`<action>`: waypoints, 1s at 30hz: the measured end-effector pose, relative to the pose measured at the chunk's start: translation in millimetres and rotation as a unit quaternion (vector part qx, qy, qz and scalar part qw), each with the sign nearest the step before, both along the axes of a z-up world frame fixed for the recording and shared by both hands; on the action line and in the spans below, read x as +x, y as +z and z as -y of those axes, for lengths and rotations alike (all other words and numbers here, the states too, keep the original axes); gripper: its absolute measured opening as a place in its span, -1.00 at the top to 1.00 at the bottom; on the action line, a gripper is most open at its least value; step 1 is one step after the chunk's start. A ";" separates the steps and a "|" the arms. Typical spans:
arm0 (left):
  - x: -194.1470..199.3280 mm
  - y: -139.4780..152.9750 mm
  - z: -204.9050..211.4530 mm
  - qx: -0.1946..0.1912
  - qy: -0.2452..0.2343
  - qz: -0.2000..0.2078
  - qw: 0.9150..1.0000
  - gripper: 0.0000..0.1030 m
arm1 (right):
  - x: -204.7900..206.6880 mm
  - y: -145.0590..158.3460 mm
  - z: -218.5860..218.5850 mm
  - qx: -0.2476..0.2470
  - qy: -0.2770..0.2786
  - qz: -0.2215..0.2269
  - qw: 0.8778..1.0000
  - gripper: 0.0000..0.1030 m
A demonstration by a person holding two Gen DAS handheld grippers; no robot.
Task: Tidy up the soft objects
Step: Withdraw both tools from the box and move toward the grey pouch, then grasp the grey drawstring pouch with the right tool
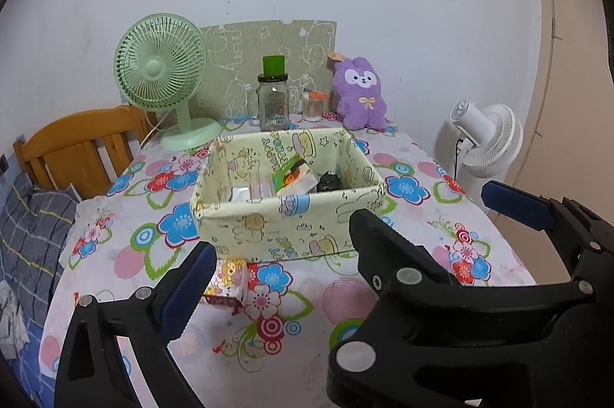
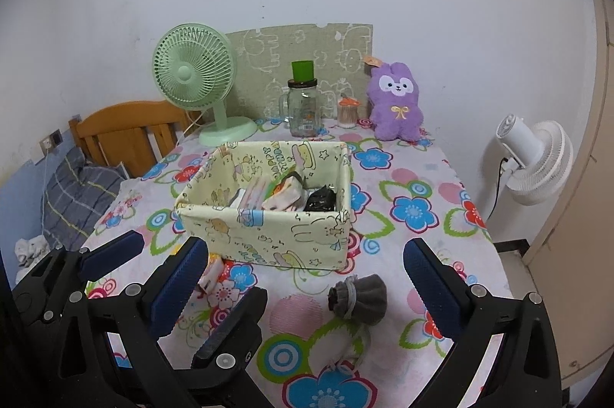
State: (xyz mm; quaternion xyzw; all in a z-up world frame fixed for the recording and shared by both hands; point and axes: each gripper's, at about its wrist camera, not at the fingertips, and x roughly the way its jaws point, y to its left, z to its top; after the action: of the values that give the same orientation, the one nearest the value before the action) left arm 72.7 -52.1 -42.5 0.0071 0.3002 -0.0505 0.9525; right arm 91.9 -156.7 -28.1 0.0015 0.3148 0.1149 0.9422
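A pale yellow fabric box (image 2: 268, 227) with cartoon prints is set on the flower-patterned surface (image 2: 414, 185). Inside it, a black bundle (image 2: 321, 199) is seen at the right, a patterned cloth item (image 2: 286, 195) in the middle and pink-and-white folded pieces (image 2: 253, 195) at the left. A grey drawstring pouch (image 2: 358, 298) lies on the surface in front of the box, between the widely spread fingers of the right hand-held gripper (image 2: 307, 277), untouched; nothing is held. The left hand-held gripper (image 1: 345, 227) is likewise opened wide and empty, with a small patterned item (image 1: 230, 279) lying just beside its left finger.
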 end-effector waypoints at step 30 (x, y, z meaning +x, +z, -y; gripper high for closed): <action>24.6 -71.9 31.2 -0.015 -0.013 -0.065 0.998 -0.94 | 15.6 -76.2 31.3 0.005 -0.016 -0.060 0.998 -1.00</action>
State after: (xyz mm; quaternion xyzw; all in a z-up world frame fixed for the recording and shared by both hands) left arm 97.4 -83.3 -114.3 -0.0061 0.3603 -0.0678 0.9304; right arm 107.5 -188.0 -104.3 0.0185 0.3698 0.1013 0.9234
